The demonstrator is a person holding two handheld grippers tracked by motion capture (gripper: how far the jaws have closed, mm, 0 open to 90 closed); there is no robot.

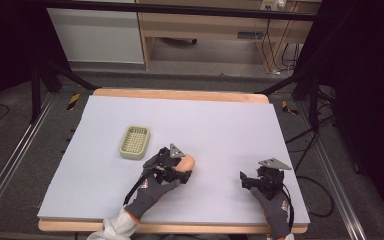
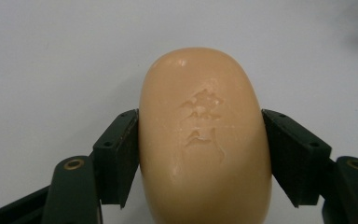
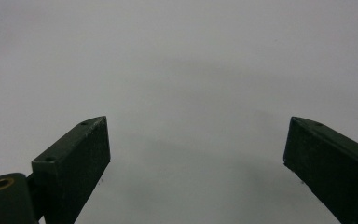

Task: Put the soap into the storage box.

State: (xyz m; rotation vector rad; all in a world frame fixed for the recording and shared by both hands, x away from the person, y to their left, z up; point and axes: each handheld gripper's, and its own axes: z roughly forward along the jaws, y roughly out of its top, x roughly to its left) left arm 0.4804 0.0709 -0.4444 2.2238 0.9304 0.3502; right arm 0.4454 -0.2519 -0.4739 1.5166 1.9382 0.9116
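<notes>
A peach-coloured oval soap bar [image 2: 204, 135] with a stamped mark sits between the jaws of my left gripper [image 2: 200, 154], which is shut on its two long sides. In the high view the soap bar [image 1: 186, 161] pokes out past my left gripper [image 1: 179, 167] near the table's front middle. A pale green ribbed soap dish [image 1: 134, 141] lies a little to the left and farther back, with nothing in it. My right gripper [image 1: 247, 181] rests at the front right; in its own view my right gripper [image 3: 196, 158] stands open over bare white surface.
The white table sheet [image 1: 220, 125] covers a wooden board whose front edge [image 1: 180, 228] runs just behind the person's gloved hands. Black frame legs and cables stand off the table at the left and right.
</notes>
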